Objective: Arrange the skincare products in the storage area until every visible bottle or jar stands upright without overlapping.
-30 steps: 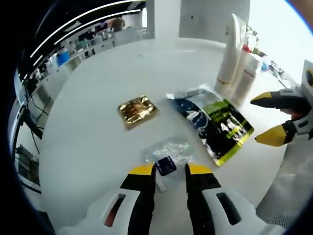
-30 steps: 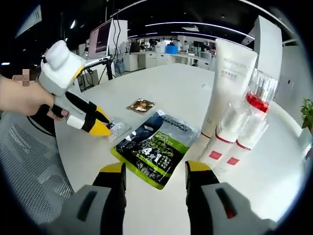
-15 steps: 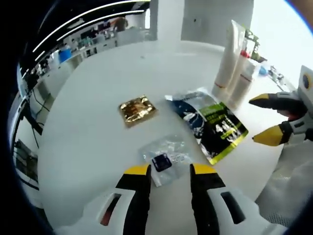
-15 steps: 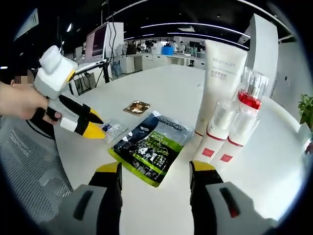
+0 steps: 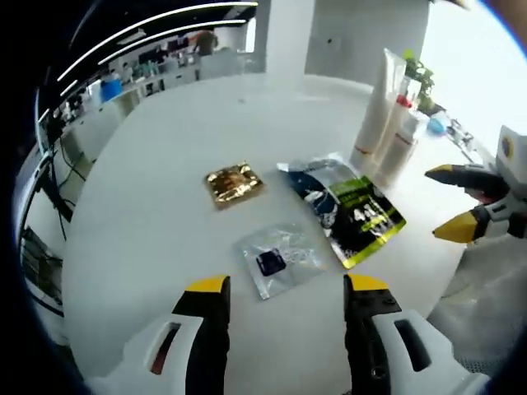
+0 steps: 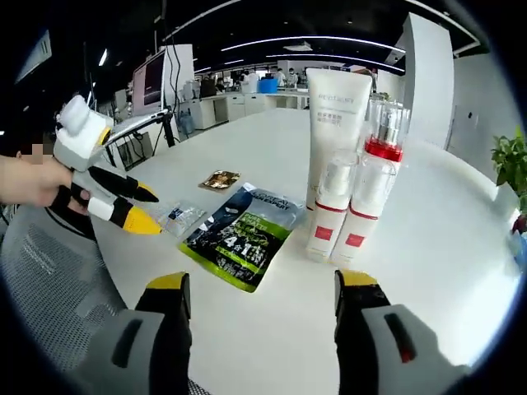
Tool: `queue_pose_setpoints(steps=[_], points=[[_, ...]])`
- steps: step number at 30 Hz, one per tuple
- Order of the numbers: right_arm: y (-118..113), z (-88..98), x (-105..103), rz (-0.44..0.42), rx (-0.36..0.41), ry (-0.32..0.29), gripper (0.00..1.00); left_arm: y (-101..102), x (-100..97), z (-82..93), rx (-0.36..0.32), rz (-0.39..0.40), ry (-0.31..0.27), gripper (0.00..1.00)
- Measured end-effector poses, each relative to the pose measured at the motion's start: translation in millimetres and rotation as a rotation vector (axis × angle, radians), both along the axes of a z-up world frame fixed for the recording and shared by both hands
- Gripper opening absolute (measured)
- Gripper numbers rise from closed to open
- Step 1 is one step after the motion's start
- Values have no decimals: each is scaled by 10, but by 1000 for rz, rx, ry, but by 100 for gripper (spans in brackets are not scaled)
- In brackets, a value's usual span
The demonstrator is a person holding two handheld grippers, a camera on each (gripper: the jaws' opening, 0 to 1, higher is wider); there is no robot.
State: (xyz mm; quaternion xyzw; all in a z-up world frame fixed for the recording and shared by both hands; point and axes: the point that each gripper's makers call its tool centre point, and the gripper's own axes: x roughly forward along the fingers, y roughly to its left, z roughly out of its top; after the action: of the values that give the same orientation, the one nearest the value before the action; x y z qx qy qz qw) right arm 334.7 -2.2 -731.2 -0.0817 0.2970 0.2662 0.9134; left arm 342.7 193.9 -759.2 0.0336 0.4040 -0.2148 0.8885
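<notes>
On the white table a tall white tube [image 6: 335,132] stands upright with two clear-capped white bottles [image 6: 346,206] and a red-collared pump bottle [image 6: 384,136] close beside it; the same group [image 5: 385,111] shows far right in the left gripper view. A black and green pouch [image 6: 239,239] [image 5: 350,210], a clear sachet with a dark square [image 5: 276,259] [image 6: 177,216] and a gold sachet [image 5: 234,183] [image 6: 219,179] lie flat. My left gripper [image 5: 284,288] is open just short of the clear sachet, holding nothing. My right gripper [image 6: 262,284] is open near the pouch, holding nothing.
The right gripper [image 5: 461,202] enters the left gripper view from the right. A hand holds the left gripper [image 6: 123,206] at the left of the right gripper view. A grey mesh chair [image 6: 45,296] sits by the table edge. Desks and monitors stand in the background.
My left gripper let go of the clear sachet, its jaws spread wide, and pulled back from it. My right gripper also drew back from the bottles and pouch, jaws a little wider.
</notes>
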Motion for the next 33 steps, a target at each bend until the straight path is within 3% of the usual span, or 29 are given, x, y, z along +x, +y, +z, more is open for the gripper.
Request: queue_pose_setpoints(steps=[7, 19, 33], points=[[-156, 127, -30, -54, 42, -9, 80, 47, -41, 108, -36, 16, -31, 71], [-357, 289, -89, -80, 54, -32, 89, 205, -163, 255, -74, 56, -37, 82], [-387, 343, -108, -96, 73, -47, 99, 300, -292, 366, -95, 67, -64, 97]])
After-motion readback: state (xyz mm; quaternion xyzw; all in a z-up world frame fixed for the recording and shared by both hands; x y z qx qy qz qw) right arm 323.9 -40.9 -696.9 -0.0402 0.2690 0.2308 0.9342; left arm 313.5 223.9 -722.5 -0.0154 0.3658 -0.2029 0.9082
